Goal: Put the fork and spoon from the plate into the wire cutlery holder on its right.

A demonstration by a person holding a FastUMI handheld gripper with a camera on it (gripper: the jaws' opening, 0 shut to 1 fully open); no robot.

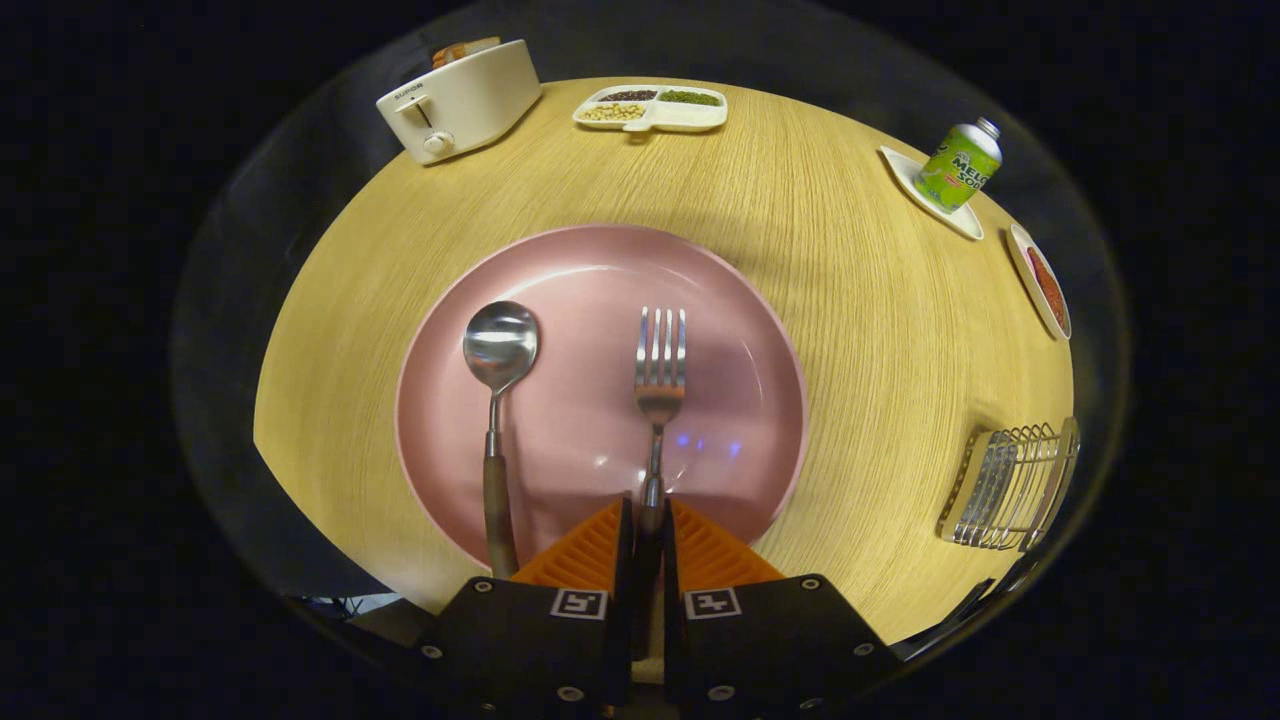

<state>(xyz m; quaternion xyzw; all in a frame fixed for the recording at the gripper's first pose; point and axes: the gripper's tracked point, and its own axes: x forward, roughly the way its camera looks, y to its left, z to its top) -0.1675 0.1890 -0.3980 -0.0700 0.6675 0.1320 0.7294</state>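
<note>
gripper (648, 520) clenched on the fork (659, 370) over the pink plate (760, 330) on a round wooden table (850, 300).

Steel fork (660, 375) clamped by its handle, wood-handled spoon (498, 400) flat on pink plate (590, 270), wire holder (1010, 487) well apart.

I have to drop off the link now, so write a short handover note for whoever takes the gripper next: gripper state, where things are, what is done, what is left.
Gripper: shut on the fork's handle, with the fork lying on the pink plate, tines pointing away.
Spoon: on the plate beside the fork, untouched, handle toward the gripper.
Wire cutlery holder: on the table right of the plate, nothing visible in it.
Done: fork gripped.
Left: carry the fork to the holder, then the spoon.
</note>
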